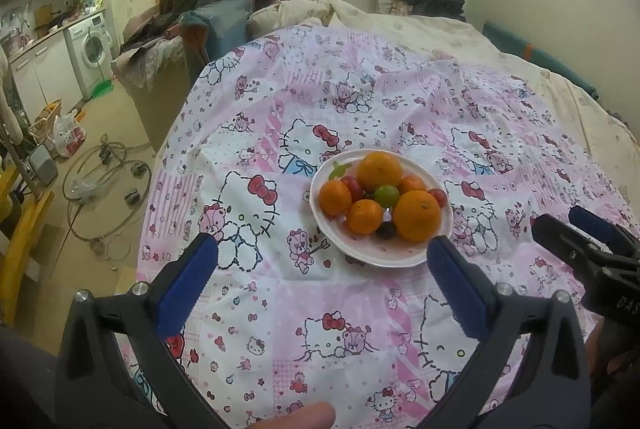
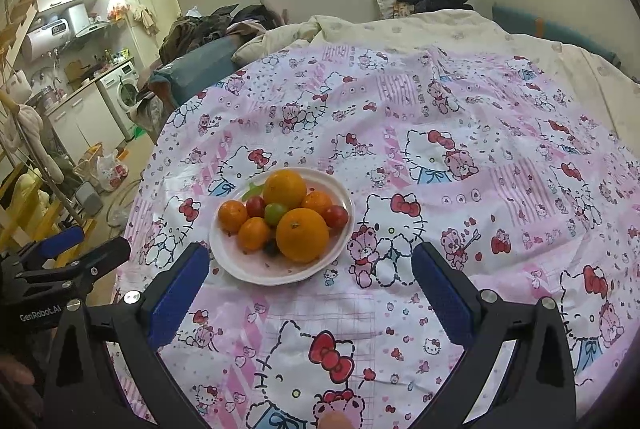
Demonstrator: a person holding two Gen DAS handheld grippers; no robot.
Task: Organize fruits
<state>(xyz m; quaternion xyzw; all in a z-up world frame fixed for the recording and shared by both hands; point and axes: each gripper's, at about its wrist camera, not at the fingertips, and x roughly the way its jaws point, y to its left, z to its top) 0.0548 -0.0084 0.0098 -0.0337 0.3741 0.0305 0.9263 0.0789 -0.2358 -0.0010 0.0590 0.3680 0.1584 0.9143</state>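
A white plate (image 1: 404, 257) sits on a pink cat-print cloth (image 1: 280, 117) spread over a bed, and the fruit is piled on it. There are two big oranges (image 1: 417, 216), one at the front and one at the back of the pile. Three smaller orange fruits (image 1: 364, 216) lie around them. A little green fruit (image 1: 387, 195) sits in the middle. Small red fruits (image 1: 352, 188) peek out between the others, and they are partly hidden. A dark little fruit (image 1: 386, 230) hides low behind the front orange, and it is hard to tell what it is. A green bit (image 1: 338, 169) at the back edge of the plate is also hard to make out. The left gripper (image 1: 322, 253) hangs over the cloth just in front of the plate. Its blue pads (image 1: 188, 287) are spread wide and hold nothing. The right gripper (image 2: 310, 261) is also near the plate, with the plate just past its left finger. Its jaws are wide apart too, and nothing is between them. From the left camera, the right gripper is cut off at the picture's edge. A fingertip (image 1: 296, 417) pokes in at the bottom, mostly cut off. Far back there is a washing machine (image 1: 93, 49), small and blurry.
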